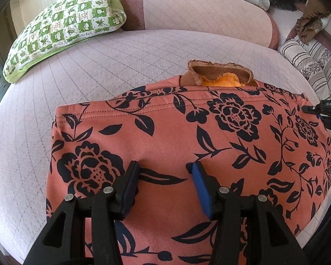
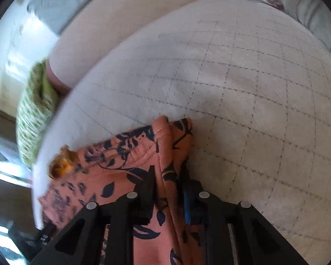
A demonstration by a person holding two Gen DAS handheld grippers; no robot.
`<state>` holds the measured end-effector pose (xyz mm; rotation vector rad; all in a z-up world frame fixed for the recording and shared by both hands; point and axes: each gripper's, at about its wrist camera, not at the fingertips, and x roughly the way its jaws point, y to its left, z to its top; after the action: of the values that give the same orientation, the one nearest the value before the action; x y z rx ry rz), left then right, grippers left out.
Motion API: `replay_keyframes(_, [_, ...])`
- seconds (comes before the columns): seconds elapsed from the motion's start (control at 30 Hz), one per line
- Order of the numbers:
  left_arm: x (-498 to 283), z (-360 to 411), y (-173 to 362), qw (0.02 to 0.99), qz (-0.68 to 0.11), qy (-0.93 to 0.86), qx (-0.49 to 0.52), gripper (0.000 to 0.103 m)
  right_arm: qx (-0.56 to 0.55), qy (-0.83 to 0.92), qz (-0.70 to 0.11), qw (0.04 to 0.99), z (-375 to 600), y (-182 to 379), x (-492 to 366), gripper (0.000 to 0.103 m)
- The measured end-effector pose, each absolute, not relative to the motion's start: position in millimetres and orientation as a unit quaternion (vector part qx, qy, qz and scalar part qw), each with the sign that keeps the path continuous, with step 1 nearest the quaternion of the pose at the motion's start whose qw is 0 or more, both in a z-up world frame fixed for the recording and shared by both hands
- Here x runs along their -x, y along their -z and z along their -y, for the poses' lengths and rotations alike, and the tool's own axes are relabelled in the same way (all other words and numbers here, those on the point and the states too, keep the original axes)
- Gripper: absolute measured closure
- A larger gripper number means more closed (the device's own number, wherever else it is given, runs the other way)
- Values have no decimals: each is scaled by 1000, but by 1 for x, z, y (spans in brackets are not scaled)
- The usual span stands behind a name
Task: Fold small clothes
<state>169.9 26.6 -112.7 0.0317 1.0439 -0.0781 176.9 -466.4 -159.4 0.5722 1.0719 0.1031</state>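
1. Black-fingered, blue-padded left claw [image 1: 165, 170] sits nearest the lens, its jaws spread wide and empty, tips resting on or just above the salmon-orange knit garment with black flower print [image 1: 187, 137].
2. That garment lies spread across the pale pink quilted bed [image 1: 121, 61], a hemmed edge turned over so that only the brown ribbed collar with orange lining [image 1: 220, 72] pokes out beyond it.
3. At the garment's far side, the right claw [image 2: 168, 190] is clamped on a bunched fold of the printed cloth, right at the garment's edge.
4. I judge a fold is mid-way: one side is gripped, the other is only pinned or free.
5. Next, the left claw probably needs to close on its own edge so both sides travel together; otherwise the cloth may skew.
6. A green-and-white checked pillow [image 1: 64, 24] lies well apart.
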Motion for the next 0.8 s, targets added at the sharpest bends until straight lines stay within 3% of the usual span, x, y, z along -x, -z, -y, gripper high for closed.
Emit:
replay_keyframes(0.03, [-169,-29,111,865,-500,38,-10,52,-251,-44,-500,828,464,149,-171,55])
replay_keyframes(0.1, [-165,-33,105,868,-495,32,2,52,-219,-44,-479,849,461,125,-153,34])
replay_keyframes(0.27, [-153,-42,103,868,-495,18,18,52,-228,-107,-441,861,451,76,-80,33])
replay_keyframes(0.4, [-142,-46,100,871,-491,5,36,52,-234,-177,-470,832,423,100,-45,19])
replay_keyframes(0.43, [-139,-46,97,872,-488,7,43,52,-228,-135,-514,816,425,128,-48,20])
replay_keyframes(0.47, [-136,-44,92,874,-484,13,47,52,-236,-96,-546,798,433,149,-48,27])
replay_keyframes(0.5, [-132,-42,86,877,-478,20,44,52,-271,-80,-535,796,442,154,-41,36])
replay_keyframes(0.57, [-122,-37,75,887,-460,28,29,51,-316,-83,-489,809,453,135,-22,35])
replay_keyframes(0.67, [-113,-39,67,894,-446,25,39,50,-356,-54,-456,814,462,123,8,18])
replay_keyframes(0.8, [-92,-58,61,897,-435,12,83,50,-418,-77,-486,764,456,153,21,17])
